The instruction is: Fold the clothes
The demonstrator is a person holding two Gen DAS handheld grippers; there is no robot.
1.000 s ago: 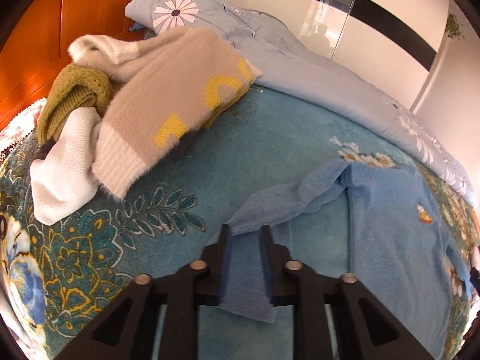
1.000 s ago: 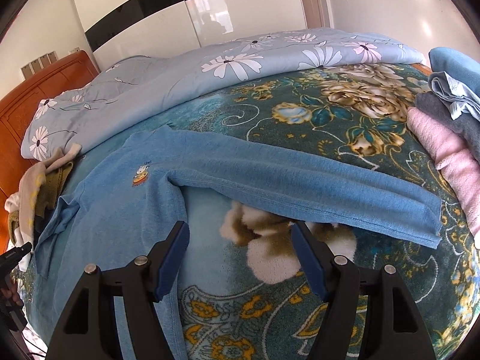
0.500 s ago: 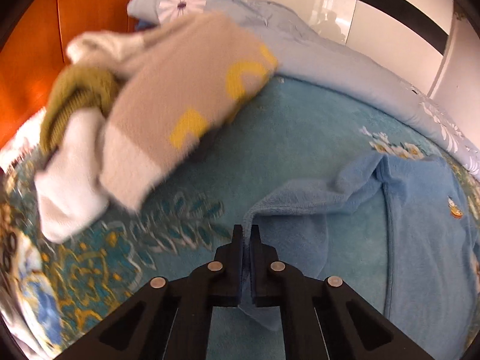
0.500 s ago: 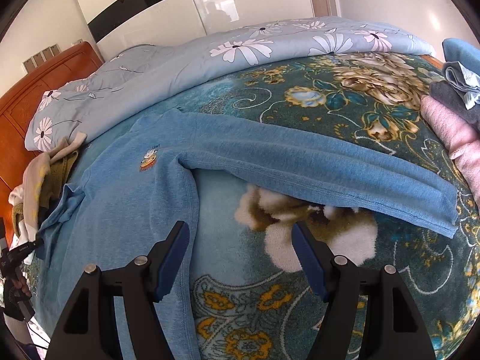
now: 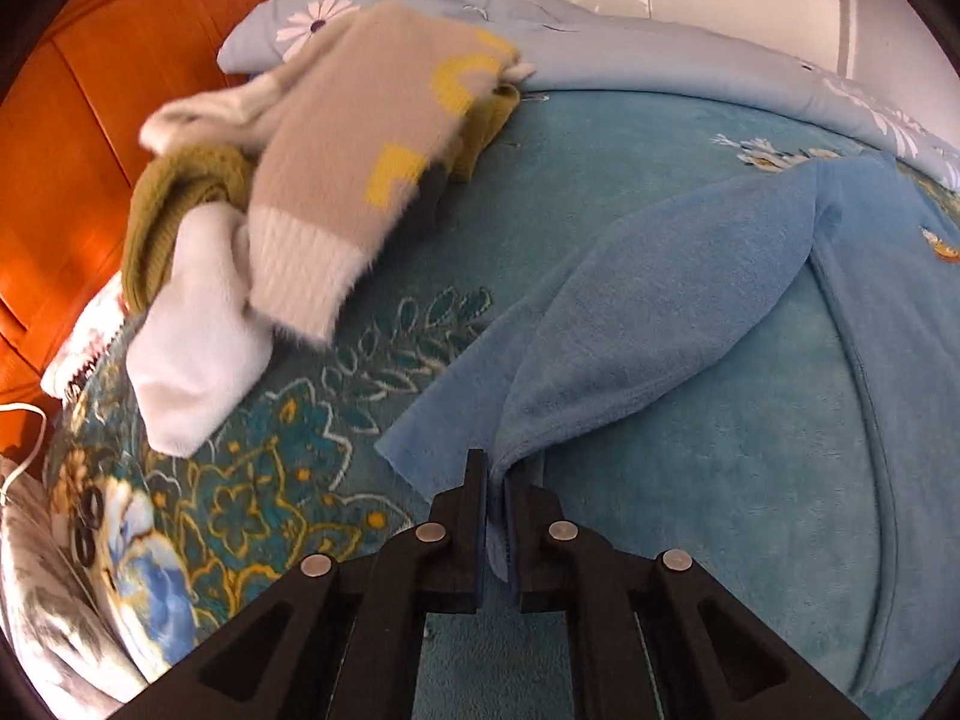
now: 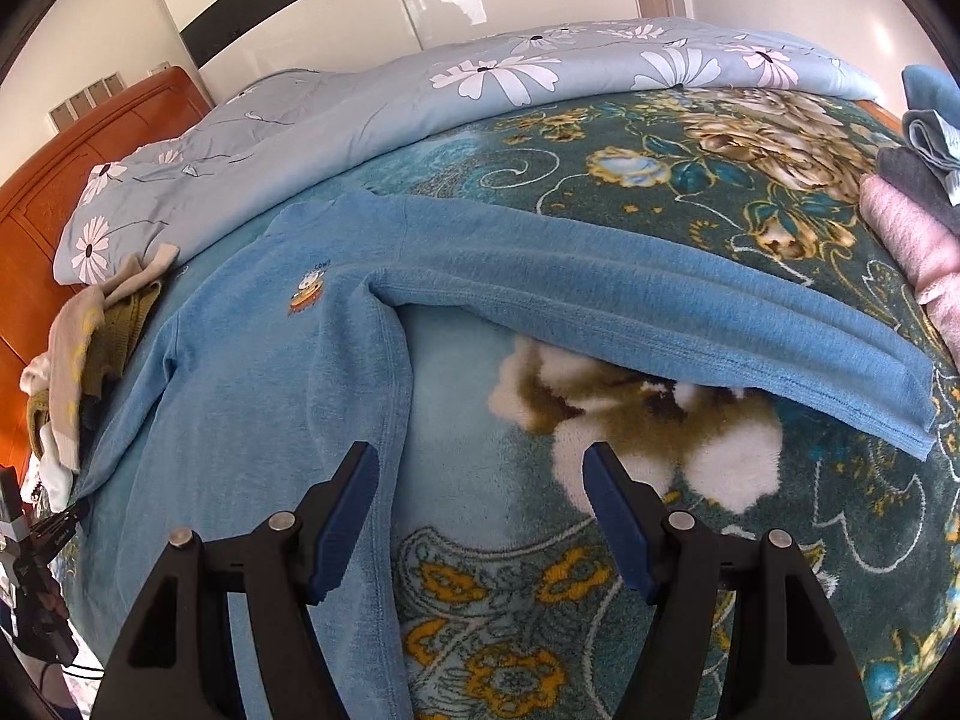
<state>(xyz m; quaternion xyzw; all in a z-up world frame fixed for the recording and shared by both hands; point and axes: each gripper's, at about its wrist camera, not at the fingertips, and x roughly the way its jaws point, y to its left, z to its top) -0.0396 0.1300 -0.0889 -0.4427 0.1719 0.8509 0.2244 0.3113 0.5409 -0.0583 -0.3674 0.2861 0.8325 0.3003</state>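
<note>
Your left gripper (image 5: 493, 483) is clamped on the cuff end of the blue sweater's (image 6: 336, 360) left sleeve (image 5: 636, 324), the fabric pinched between the two pads and bunching upward just past the fingertips. From that pinch the sleeve rises as a loose fold and runs away toward the sweater's body on the right of the left wrist view, where a small cartoon patch (image 5: 939, 243) shows near the edge. Your right gripper (image 6: 480, 480) stands wide with nothing between its pads; its left finger hovers over the sweater's side seam, while the right finger hangs over the bare floral blanket (image 6: 690, 570). Beyond it the sweater's other sleeve (image 6: 660, 312) lies flat, stretched out to the right across the blanket, its cuff ending near a stack of folded clothes (image 6: 906, 222) at the right rim. Farther on the left side, a heap of unfolded knitwear lies well apart from the sweater: a beige sweater with yellow shapes (image 5: 372, 138) draped over an olive knit (image 5: 174, 204) and a white garment (image 5: 192, 324). Behind it all, a light blue daisy-print quilt (image 6: 420, 102) runs along the far edge of the bed, against the orange wooden headboard (image 5: 90, 138).
</note>
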